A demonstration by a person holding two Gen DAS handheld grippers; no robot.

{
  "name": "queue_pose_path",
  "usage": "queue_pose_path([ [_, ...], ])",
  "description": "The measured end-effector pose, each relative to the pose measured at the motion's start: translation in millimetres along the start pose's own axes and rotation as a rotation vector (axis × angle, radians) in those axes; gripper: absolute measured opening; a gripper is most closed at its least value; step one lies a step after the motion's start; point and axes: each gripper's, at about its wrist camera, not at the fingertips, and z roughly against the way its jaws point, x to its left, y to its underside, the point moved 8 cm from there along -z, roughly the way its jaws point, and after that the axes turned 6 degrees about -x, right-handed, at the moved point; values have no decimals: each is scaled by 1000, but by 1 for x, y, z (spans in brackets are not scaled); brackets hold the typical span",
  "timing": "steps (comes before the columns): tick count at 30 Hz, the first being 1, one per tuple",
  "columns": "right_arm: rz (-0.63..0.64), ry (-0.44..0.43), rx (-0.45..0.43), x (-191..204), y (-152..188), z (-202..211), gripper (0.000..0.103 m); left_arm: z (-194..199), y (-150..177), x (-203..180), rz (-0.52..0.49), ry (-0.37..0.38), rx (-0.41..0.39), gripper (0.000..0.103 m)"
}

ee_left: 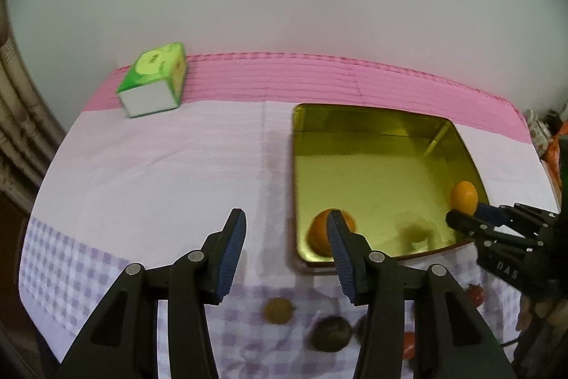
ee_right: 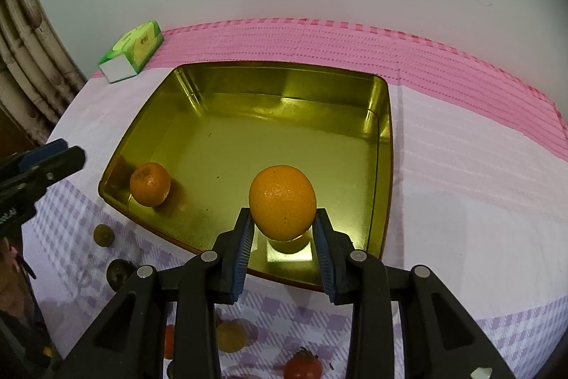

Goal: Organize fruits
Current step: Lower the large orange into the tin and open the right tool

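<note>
The right gripper [ee_right: 283, 229] is clamping an orange [ee_right: 282, 202] between its blue pads [ee_right: 245, 247], and is holding it above the near part of the gold tray [ee_right: 284, 84]. The fruit is sitting at the fingertips, with most of its body projecting beyond them.

The left gripper [ee_left: 287, 237] is standing with its fingers apart, and nothing is lying between them. It is hanging over the pale cloth [ee_left: 159, 166] just beside the tray's near left corner. A second, smaller orange [ee_right: 149, 184] is resting on the tray floor in that corner, directly beyond the left gripper's right finger, which is partly covering it in the left wrist view.

Several loose fruits are lying on the checked part of the cloth below both grippers, outside the tray: a brownish round fruit [ee_left: 278, 309], a dark round fruit [ee_left: 331, 333] and a small red fruit [ee_left: 475, 293]. Their kinds cannot be told, as they are blurred.

A green and white box [ee_left: 156, 79] is sitting far ahead of the left gripper, near the pink band [ee_left: 319, 77] at the cloth's far edge.
</note>
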Motion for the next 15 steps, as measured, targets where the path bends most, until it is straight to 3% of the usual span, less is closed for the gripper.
queue_pose_path([
  [6,1,9,-4,0,-3,-8,31,-3,14,15,19,-14,31,50],
  [15,6,30,36,-1,-3,-20,32,-9,38,7,-11,-9,84,50],
])
